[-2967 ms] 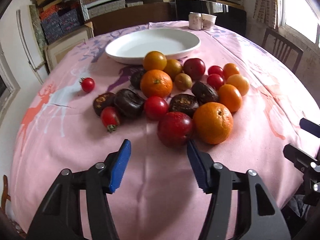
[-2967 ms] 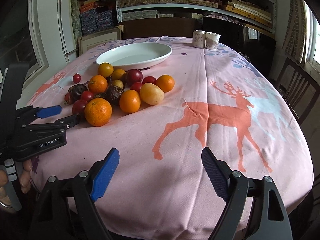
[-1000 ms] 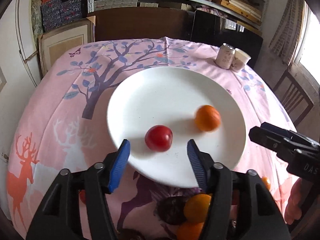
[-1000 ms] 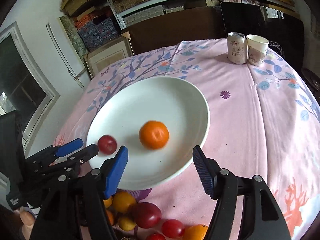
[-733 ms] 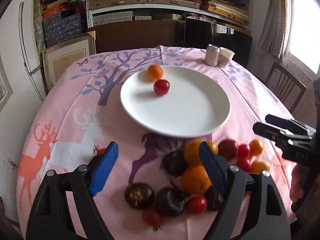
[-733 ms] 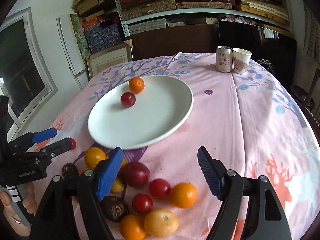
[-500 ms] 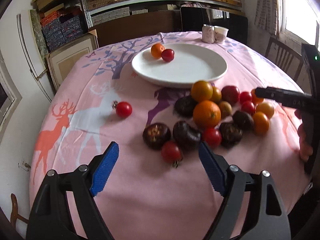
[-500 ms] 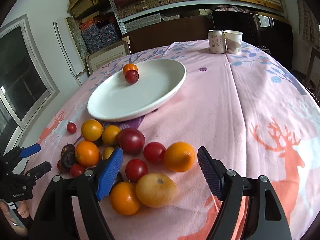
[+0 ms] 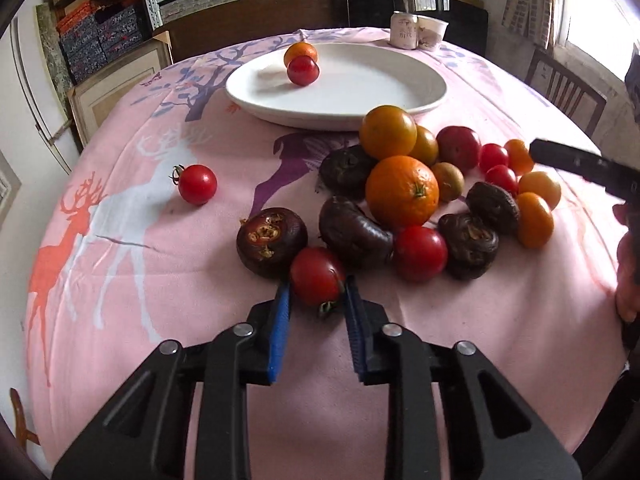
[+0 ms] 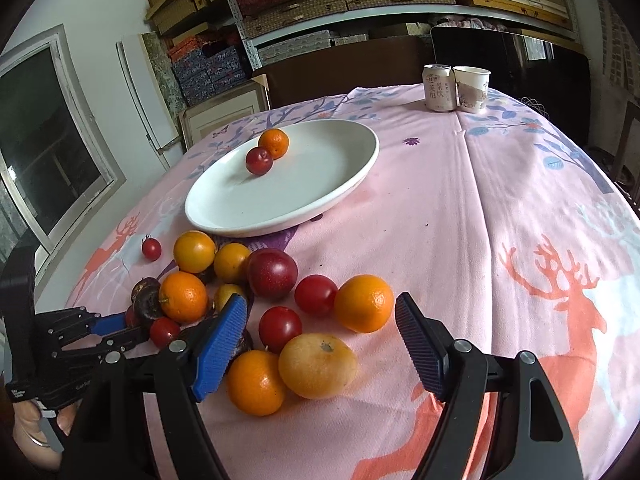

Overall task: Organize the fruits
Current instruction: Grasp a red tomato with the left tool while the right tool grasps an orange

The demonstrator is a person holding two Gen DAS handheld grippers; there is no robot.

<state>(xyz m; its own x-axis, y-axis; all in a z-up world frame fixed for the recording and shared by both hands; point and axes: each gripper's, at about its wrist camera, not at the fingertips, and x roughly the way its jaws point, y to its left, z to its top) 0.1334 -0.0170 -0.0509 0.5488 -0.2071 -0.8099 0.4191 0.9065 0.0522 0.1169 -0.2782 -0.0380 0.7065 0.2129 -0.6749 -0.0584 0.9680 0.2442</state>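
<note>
A white plate (image 9: 400, 92) (image 10: 344, 176) at the far side of the table holds a small orange (image 9: 301, 53) (image 10: 274, 143) and a red plum (image 9: 303, 71) (image 10: 259, 161). A pile of oranges, tomatoes and dark fruits lies in front of it. My left gripper (image 9: 317, 295) is shut on a red tomato (image 9: 317, 275) that rests on the cloth at the pile's near edge. My right gripper (image 10: 320, 320) is open above the pile's right side, over a yellow-orange fruit (image 10: 318, 365), an orange (image 10: 363, 303) and a small tomato (image 10: 280, 328).
A lone cherry tomato (image 9: 197, 183) (image 10: 151, 248) lies left of the pile. A can (image 10: 438, 87) and a paper cup (image 10: 472, 89) stand at the far edge. A chair (image 9: 564, 88) is at the right. Shelves and boxes line the back wall.
Both grippers came back from the plate, where a plum and an orange were left. My left gripper moved in low and closed on the near tomato. My right gripper moved closer over the pile.
</note>
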